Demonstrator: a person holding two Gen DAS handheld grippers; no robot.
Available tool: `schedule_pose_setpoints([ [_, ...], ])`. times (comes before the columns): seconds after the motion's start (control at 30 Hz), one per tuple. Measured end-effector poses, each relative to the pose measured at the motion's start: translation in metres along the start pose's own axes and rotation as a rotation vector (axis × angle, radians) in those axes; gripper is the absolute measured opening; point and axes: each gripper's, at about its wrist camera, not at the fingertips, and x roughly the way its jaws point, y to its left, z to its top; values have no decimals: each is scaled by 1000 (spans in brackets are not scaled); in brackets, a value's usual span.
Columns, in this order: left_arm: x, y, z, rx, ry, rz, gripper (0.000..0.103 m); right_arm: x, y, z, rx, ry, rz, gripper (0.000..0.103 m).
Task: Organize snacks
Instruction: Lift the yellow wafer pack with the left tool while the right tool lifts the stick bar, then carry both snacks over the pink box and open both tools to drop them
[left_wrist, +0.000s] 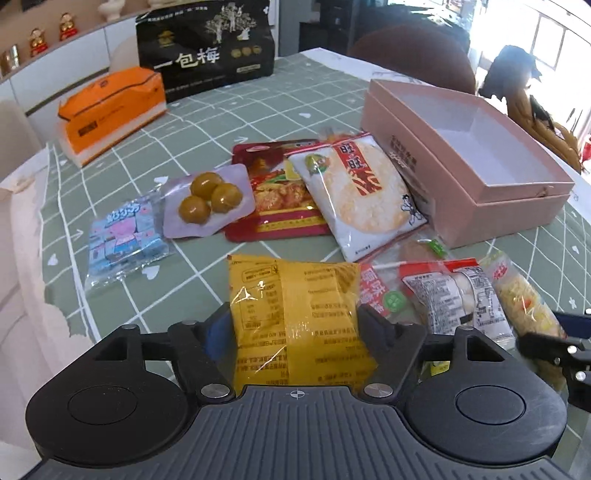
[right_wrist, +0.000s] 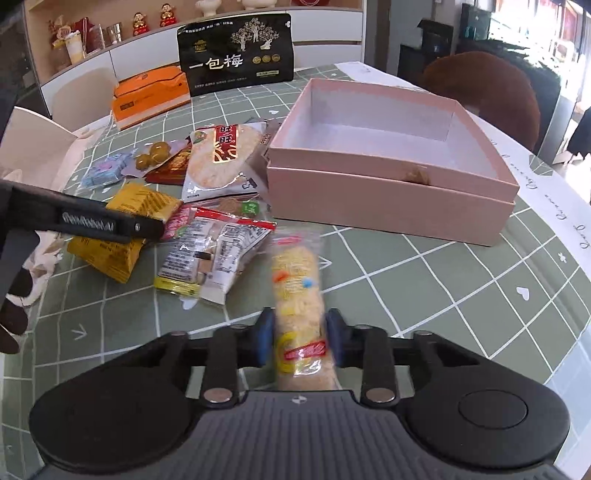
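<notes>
Starting at the left, the left gripper (left_wrist: 295, 328) stands with its jaws spread wide around the yellow packet (left_wrist: 295, 317), which lies flat on the checked tablecloth (left_wrist: 207, 122) with its long side running straight away from the tool. The fingers sit just off the packet's two edges and do not seem to press it, so I would call that one released, not yet gripping.

Next over, a small heap of clear-wrapped snacks (right_wrist: 210, 254) lies between the two tools.

Then the right gripper (right_wrist: 300, 341) is clenched on the long noodle-cracker pack (right_wrist: 295, 280), its blue pads (right_wrist: 263, 341) squeezing the near end. The pack's length points ahead, and its far end reaches towards the near wall of the pink box (right_wrist: 388, 195).

That box sits ahead and to the right, nearer the right hand. It is open, nested in its lid, and holds no snacks as far as I can see; only a small brown tassel hangs at its front rim. The carry looks like a short lift forward over that wall.
</notes>
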Motion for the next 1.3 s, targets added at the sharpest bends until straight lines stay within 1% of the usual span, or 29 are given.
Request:
schedule_pose_setpoints([
  [0.03, -2, 0, 1, -14, 22, -11, 75, -2, 0, -1, 5, 2, 7, 29],
  [0.07, -5, 1, 2, -34, 43, -26, 67, -4, -1, -2, 14, 7, 20, 29],
  [0.1, -12, 1, 0, -69, 50, -63, 63, -7, -3, -3, 29, 13, 33, 29],
  [0.13, -19, -2, -2, -81, 39, -101, 62, -11, -5, -5, 42, 15, 43, 29],
  [0.17, -27, -8, -4, -74, 23, -124, 61, -16, -9, -7, 54, 12, 52, 29],
  [0.2, -36, -16, -4, -61, 6, -129, 56, -22, -11, -9, 61, 6, 57, 29],
  [0.23, -47, -25, -2, -46, -20, -140, 56, -28, -15, -11, 69, -1, 59, 29],
  [0.3, -69, -42, 10, -29, -92, -199, 56, -41, -25, -14, 86, -17, 55, 29],
  [0.4, -104, -63, 46, -4, -238, -292, 56, -62, -37, -10, 111, -66, 37, 29],
  [0.47, -113, -71, 72, -14, -302, -350, 56, -78, -46, -4, 129, -107, 29, 29],
  [0.5, -111, -75, 86, -21, -319, -372, 56, -86, -50, 1, 141, -129, 25, 29],
  [0.57, -95, -85, 112, -29, -331, -407, 56, -100, -59, 10, 162, -163, 29, 28],
  [0.6, -75, -90, 128, -32, -311, -425, 57, -105, -64, 14, 170, -175, 32, 28],
  [0.63, -58, -94, 139, -43, -273, -435, 57, -108, -68, 19, 178, -184, 31, 28],
  [0.7, -8, -96, 156, -115, -168, -473, 55, -112, -74, 26, 192, -189, 15, 28],
  [0.73, 10, -94, 158, -163, -155, -500, 55, -112, -75, 29, 196, -185, 2, 28],
  [0.77, 24, -91, 158, -202, -161, -520, 55, -112, -77, 32, 199, -179, -13, 28],
  [0.8, 32, -89, 157, -223, -176, -524, 55, -110, -78, 34, 201, -170, -30, 28],
  [0.87, 33, -83, 153, -235, -193, -505, 55, -105, -82, 37, 209, -135, -61, 28],
  [0.93, 19, -67, 139, -262, -216, -501, 55, -101, -87, 40, 211, -102, -77, 28],
  [1.0, -1, -46, 118, -285, -257, -486, 55, -101, -95, 47, 207, -111, -71, 28],
  [1.07, -17, -31, 103, -265, -269, -444, 55, -96, -97, 63, 203, -139, -60, 29],
  [1.1, -23, -25, 90, -247, -266, -408, 55, -92, -98, 75, 194, -158, -60, 28],
  [1.2, -30, -6, 64, -239, -224, -295, 55, -74, -98, 120, 183, -247, -43, 29],
  [1.23, -31, 2, 58, -254, -208, -262, 55, -68, -99, 133, 186, -264, -37, 30],
  [1.27, -31, 12, 52, -275, -192, -236, 55, -59, -101, 147, 191, -264, -47, 35],
  [1.3, -29, 19, 49, -296, -178, -219, 55, -50, -101, 158, 197, -254, -73, 39],
])
